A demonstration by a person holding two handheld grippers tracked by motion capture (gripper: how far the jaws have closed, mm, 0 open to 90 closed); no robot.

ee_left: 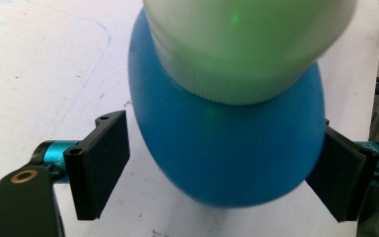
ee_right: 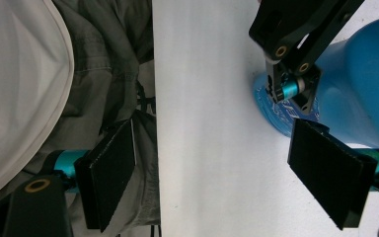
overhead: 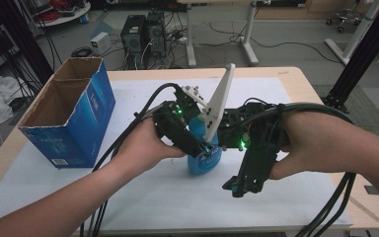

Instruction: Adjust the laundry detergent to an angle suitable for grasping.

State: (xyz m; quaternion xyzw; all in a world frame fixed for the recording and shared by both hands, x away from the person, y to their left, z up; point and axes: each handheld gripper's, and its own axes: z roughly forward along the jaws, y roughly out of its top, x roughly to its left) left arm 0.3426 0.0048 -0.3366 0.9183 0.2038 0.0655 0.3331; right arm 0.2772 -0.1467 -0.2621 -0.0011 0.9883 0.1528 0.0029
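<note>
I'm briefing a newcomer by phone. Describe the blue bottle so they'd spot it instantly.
On the white sheet over the wooden table, right of the open blue cardboard box, the rounded blue plastic bottle stands mid-sheet. It sits between the left gripper's pads, the only bright-blue thing with a pale cap.

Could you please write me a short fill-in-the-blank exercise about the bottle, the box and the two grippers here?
1. The bottle between the left gripper's jaws is ____ in colour.
2. The cardboard box stands on the table's ____ side in the high view.
3. The box's top is ____.
4. The right gripper's jaws hold ____.

Missing words: blue; left; open; nothing
</note>
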